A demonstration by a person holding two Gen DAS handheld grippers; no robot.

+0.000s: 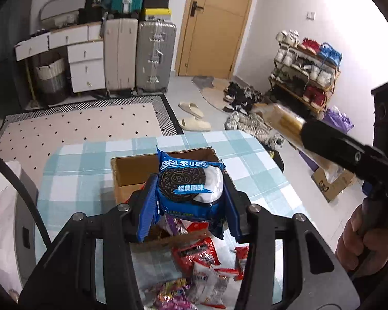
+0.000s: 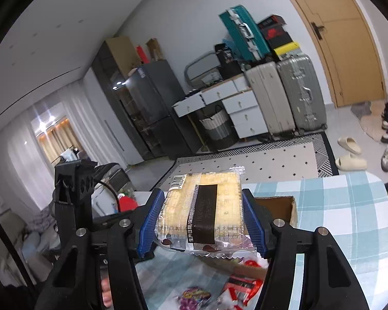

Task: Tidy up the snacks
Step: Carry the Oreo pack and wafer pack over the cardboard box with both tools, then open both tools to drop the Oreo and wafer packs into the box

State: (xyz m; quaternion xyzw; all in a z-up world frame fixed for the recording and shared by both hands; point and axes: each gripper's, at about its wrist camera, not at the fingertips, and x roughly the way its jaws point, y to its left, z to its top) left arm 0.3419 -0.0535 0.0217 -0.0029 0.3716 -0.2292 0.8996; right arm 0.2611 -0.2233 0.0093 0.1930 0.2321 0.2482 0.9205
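Left gripper [image 1: 191,196] clamped on Oreo pack [image 1: 191,183], above cardboard box [image 1: 132,170]. Right gripper [image 2: 201,214] pinching cracker pack [image 2: 201,211], seemingly short of the box. Slick wrappers; early release risks landing among loose snacks [image 1: 199,263] on table [image 1: 258,155].

Between the left jaws, the blue foil cookie packet [image 1: 191,184] carried "OREO" embossed on the pictured dark biscuit, white Chinese characters "奥利奥" above it, and "经典原味" on a light-blue band below. Between the right jaws, the clear plastic pack of pale crackers [image 2: 203,210] bore a barcode at its far corner and a white strip reading "生产日期"; its brown band's print was illegible.
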